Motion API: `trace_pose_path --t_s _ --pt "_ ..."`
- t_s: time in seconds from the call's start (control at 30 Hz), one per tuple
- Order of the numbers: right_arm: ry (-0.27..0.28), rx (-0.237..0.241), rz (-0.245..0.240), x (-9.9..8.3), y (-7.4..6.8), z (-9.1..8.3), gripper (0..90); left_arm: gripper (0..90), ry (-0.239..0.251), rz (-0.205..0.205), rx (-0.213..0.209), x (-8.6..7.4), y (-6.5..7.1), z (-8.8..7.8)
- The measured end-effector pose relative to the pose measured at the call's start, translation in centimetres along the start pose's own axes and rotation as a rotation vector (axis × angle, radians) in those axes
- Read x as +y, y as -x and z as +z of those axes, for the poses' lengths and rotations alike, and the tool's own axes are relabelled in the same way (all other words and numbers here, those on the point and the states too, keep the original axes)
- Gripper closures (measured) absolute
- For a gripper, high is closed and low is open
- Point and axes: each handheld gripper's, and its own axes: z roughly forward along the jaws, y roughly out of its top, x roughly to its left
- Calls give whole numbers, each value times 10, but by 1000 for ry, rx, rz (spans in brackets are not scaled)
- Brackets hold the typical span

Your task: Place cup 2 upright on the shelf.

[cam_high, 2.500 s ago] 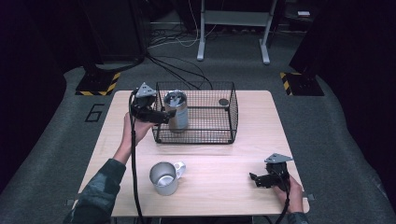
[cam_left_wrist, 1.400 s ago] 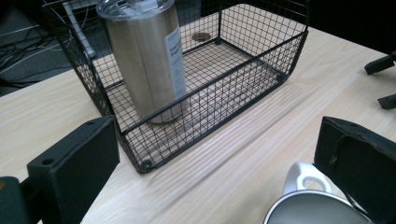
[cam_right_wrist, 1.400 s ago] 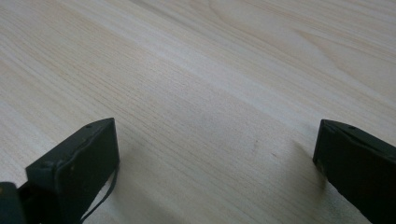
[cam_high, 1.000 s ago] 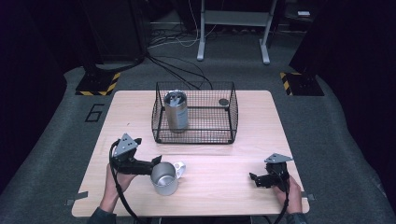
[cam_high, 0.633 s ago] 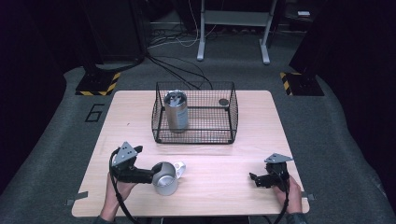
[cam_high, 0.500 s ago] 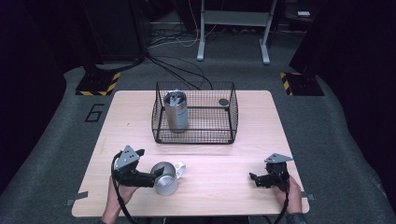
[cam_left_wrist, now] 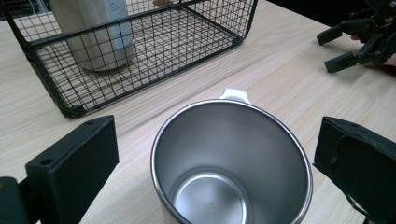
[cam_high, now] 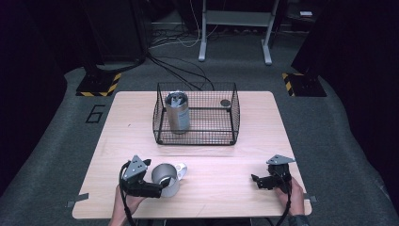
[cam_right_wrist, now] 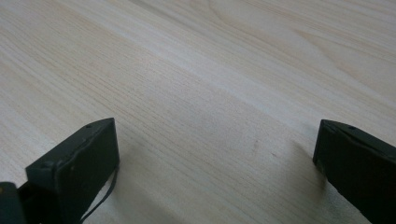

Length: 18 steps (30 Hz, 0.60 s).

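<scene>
Since a moment ago I've slid my left gripper (cam_high: 157, 187) around the steel mug (cam_high: 165, 179), fingers spread, not clamped; my right gripper (cam_high: 259, 180) rests released on the surface (cam_high: 226, 160).

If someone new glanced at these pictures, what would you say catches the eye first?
Probably the shiny steel mug, upright and empty near the table's front edge, with the left gripper open around it. Behind it, mid-table, a black wire basket holds a tall steel tumbler. The right gripper rests open at the front right.
</scene>
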Motion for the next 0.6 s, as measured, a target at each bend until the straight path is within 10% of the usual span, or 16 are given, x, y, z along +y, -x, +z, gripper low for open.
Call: trace_pose_path --t_s 0.6 --pt "0 -1 1 0 0 0 0 0 -16 23 -3 -7 9 16"
